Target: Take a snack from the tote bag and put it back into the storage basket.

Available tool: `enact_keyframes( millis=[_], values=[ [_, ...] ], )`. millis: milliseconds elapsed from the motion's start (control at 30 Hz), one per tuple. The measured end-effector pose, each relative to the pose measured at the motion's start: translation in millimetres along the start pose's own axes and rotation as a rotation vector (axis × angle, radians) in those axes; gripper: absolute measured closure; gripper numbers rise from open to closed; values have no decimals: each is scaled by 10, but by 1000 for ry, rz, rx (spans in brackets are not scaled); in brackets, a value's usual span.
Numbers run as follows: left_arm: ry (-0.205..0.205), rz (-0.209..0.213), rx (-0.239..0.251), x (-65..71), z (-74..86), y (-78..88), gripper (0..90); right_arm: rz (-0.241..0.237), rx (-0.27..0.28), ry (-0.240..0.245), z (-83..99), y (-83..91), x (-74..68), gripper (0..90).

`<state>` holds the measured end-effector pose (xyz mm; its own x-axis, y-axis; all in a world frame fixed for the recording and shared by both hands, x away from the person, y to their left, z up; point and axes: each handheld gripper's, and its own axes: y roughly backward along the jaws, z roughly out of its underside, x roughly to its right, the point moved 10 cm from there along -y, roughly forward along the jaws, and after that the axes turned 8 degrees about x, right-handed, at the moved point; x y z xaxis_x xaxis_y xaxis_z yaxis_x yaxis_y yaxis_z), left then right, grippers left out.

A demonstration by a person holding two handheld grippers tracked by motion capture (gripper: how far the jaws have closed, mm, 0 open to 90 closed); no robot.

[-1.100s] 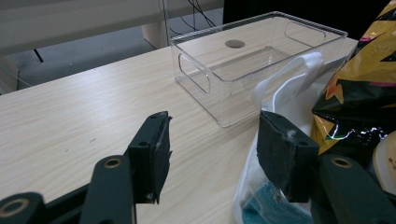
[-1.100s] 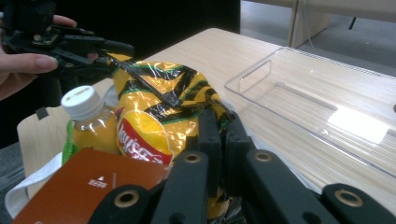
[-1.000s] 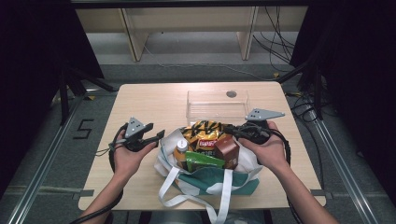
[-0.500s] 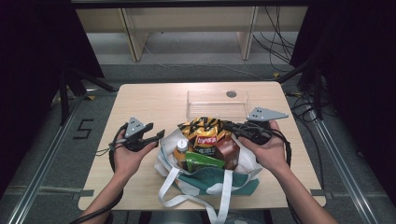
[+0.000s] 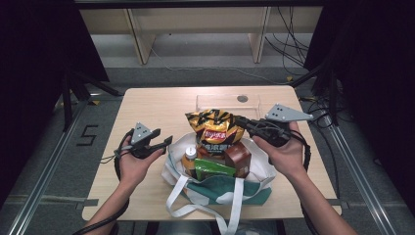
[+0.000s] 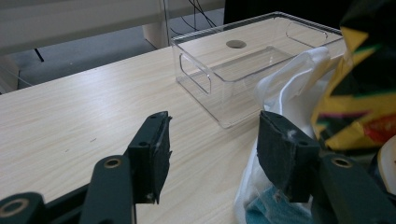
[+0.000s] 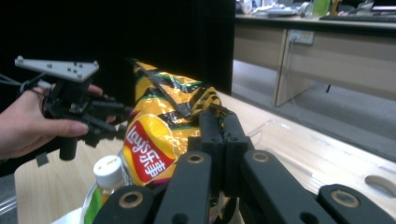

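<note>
Your right gripper has its jaws clamped on the edge of the chip bag, held just above the white tote bag. Your left gripper, jaws spread and empty, hovers level just beside the tote's left rim.

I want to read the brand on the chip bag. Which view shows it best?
The right gripper view: the chip bag is close, its logo facing the camera. The high view shows the whole bag but small; the left gripper view catches just an edge.
</note>
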<state>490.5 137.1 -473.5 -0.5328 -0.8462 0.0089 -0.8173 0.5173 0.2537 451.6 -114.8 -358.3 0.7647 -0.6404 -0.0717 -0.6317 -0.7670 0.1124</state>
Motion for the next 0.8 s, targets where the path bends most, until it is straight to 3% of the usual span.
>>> enact_keyframes(
  millis=[100,133,167,267,433,533,600,633,800],
  values=[
    [1,-1,2,-3,-1,-2,440,7,31,1,-100,14,8,900],
    [2,-1,2,-3,-1,-3,440,7,36,25,-127,19,24,900],
    [3,-1,2,-4,-1,-4,440,11,44,11,-154,22,13,900],
    [3,-2,2,-5,1,-4,440,22,65,47,-239,34,40,900],
    [5,-3,3,-7,0,-3,440,20,83,30,-342,74,22,900],
    [4,-4,3,-10,0,-3,440,40,108,52,-417,94,58,900],
    [5,-4,3,-10,0,-3,440,42,110,29,-447,115,44,900],
    [4,-4,3,-12,-1,-2,440,49,118,62,-478,120,82,900],
    [4,-3,4,-14,-4,-2,440,62,144,67,-561,157,112,900]
  ],
)
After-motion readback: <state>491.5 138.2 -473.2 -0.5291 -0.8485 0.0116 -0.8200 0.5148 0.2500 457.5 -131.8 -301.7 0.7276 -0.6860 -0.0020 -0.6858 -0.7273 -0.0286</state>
